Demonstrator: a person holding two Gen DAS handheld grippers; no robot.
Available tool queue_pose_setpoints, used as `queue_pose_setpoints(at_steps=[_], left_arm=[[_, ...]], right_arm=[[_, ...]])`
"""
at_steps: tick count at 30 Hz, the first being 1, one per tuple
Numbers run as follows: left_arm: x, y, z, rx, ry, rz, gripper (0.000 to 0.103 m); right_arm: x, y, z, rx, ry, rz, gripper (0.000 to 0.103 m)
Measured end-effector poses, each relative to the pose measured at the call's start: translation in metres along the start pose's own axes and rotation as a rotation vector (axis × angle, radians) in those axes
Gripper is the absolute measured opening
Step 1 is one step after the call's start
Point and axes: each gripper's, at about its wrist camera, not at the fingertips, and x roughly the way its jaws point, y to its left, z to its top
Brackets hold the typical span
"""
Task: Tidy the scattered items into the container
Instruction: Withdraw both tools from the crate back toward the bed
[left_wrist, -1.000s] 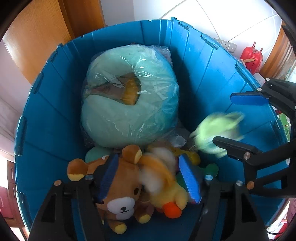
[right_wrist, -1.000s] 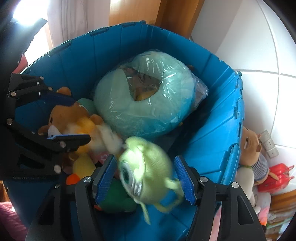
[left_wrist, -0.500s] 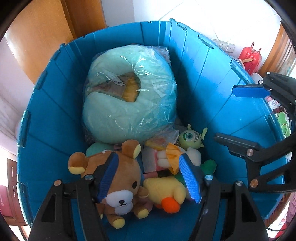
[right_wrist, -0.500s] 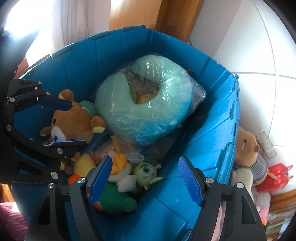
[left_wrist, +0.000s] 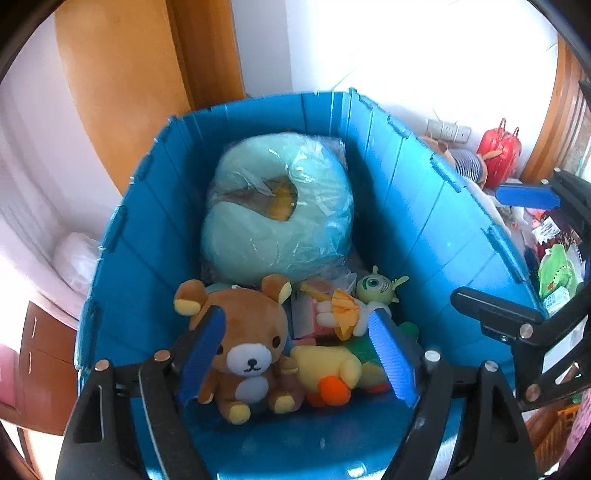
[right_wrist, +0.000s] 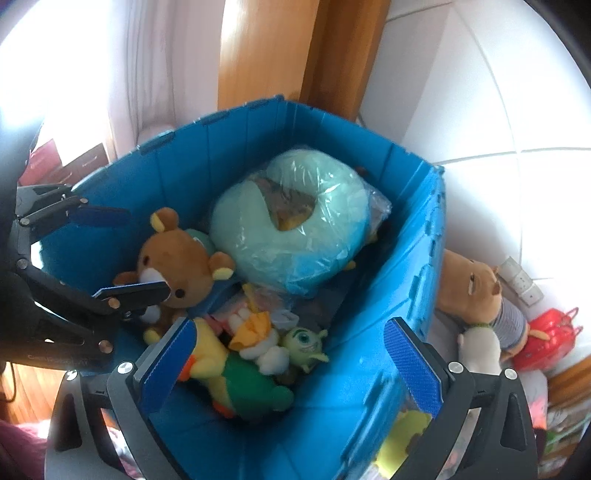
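A blue plastic bin (left_wrist: 413, 206) (right_wrist: 406, 280) holds a teal neck pillow in plastic wrap (left_wrist: 277, 206) (right_wrist: 291, 221), a brown bear plush (left_wrist: 247, 339) (right_wrist: 177, 262), a yellow duck plush (left_wrist: 328, 369) (right_wrist: 207, 350), a small green one-eyed monster plush (left_wrist: 376, 286) (right_wrist: 304, 341) and other soft toys. My left gripper (left_wrist: 295, 354) is open and empty above the bin's near side. My right gripper (right_wrist: 291, 362) is open and empty above the bin's right wall; it also shows in the left wrist view (left_wrist: 509, 251).
Outside the bin on the right lie a brown bear plush in a striped shirt (right_wrist: 476, 291), a red toy (right_wrist: 546, 339) (left_wrist: 498, 151) and several small packets (left_wrist: 554, 269). A wooden door frame (left_wrist: 125, 96) and white tiled floor are behind the bin.
The green monster plush left my right gripper and landed in the bin beside the duck. Both grippers have pulled back and up from the bin, still open.
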Motion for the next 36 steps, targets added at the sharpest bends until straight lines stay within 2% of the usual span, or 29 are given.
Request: queue_pose_setpoints(at_steps=[9, 12, 16, 20, 28, 36], left_arm=[[-0.029, -0.025, -0.041, -0.006, -0.074, 0.007, 0.081], [-0.037, -0.039, -0.057, -0.001, -0.087, 0.023, 0.09], [-0.053, -0.068, -0.075, -0.017, -0.098, 0.018, 0.09], [-0.07, -0.112, -0.093, -0.026, -0.125, 0.039, 0.09], [-0.092, -0.233, -0.131, -0.074, -0.115, 0.029, 0.09], [-0.119, -0.308, -0.156, -0.086, -0.112, 0.004, 0.09]], right_arm=[[-0.055, 0.013, -0.05, 0.102, -0.12, -0.057, 0.103], [-0.073, 0.019, -0.073, 0.137, -0.154, -0.097, 0.103], [-0.094, 0.016, -0.108, 0.167, -0.156, -0.109, 0.103], [-0.122, -0.006, -0.154, 0.201, -0.169, -0.134, 0.103], [-0.183, -0.09, -0.265, 0.279, -0.161, -0.167, 0.103], [-0.228, -0.126, -0.341, 0.34, -0.157, -0.185, 0.103]])
